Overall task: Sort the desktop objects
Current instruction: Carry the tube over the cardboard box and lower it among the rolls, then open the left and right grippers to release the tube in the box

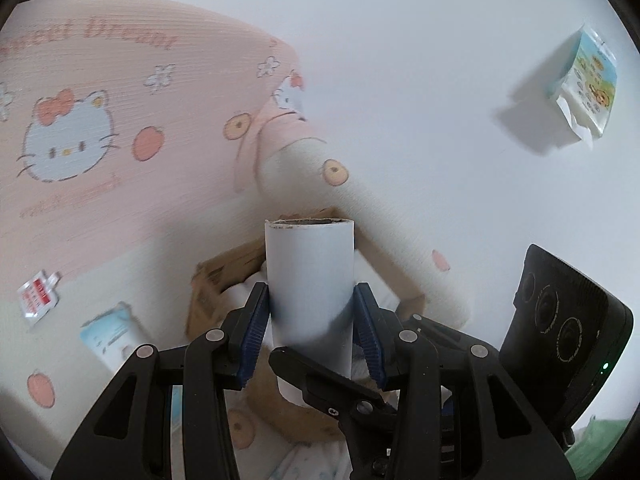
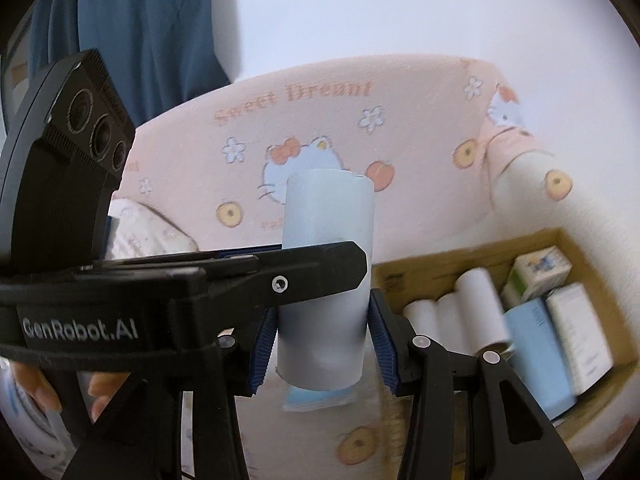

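Note:
A white paper roll [image 1: 310,280] with a cardboard core stands between the blue pads of my left gripper [image 1: 312,320], which is shut on it. The same roll [image 2: 326,280] sits between the pads of my right gripper [image 2: 324,344]; the right pads stand slightly apart from its sides. A finger of the other gripper crosses in front of the roll in each view. A cardboard box [image 2: 560,240] at the right holds several white rolls [image 2: 476,308] and small cartons [image 2: 540,272].
A pink cat-print cushion [image 1: 100,128] stands behind on the patterned cloth. A tissue pack [image 1: 584,84] hangs on the white wall. A red-white sachet [image 1: 36,296] and a pale blue packet [image 1: 112,336] lie at the left. Blue curtain [image 2: 140,32] upper left.

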`<state>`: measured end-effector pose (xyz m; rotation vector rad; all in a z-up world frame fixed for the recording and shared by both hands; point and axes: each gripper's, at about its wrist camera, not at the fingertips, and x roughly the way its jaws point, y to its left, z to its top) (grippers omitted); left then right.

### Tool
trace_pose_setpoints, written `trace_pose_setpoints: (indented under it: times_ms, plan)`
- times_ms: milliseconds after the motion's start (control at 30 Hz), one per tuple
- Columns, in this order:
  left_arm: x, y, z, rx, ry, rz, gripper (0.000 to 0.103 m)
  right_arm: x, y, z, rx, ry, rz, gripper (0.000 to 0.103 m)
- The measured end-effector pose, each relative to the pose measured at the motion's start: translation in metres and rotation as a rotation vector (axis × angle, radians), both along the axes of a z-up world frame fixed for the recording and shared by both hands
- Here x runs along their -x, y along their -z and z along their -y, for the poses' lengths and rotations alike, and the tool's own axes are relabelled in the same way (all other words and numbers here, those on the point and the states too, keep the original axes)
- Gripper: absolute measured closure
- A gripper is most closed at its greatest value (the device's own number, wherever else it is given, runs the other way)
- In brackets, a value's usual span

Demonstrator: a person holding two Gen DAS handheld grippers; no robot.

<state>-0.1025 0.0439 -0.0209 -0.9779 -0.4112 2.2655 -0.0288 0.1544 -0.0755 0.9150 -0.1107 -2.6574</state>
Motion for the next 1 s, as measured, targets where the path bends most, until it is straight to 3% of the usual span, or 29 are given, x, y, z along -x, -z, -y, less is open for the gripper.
trace_pose_setpoints:
  times_ms: [233, 367, 567, 800, 1000]
  plan:
    - [0.021, -0.013, -0.041, -0.011, 0.034, 0.013, 0.056, 0.018, -0.016, -0.033, -0.028, 0.031, -0.008, 0.061]
    - [0.044, 0.003, -0.058, -0.003, 0.037, 0.107, 0.056, 0.034, -0.008, -0.055, 0.001, 0.039, 0.053, 0.061]
    - [0.075, 0.041, -0.074, 0.022, 0.04, 0.289, 0.056, 0.055, 0.028, -0.08, 0.046, 0.024, 0.173, 0.061]
    - [0.092, 0.061, -0.088, 0.094, 0.023, 0.362, 0.056, 0.071, 0.054, -0.088, 0.031, 0.035, 0.25, 0.061]
    - [0.111, 0.079, -0.09, 0.12, 0.019, 0.493, 0.056, 0.081, 0.069, -0.09, 0.036, 0.026, 0.317, 0.061]
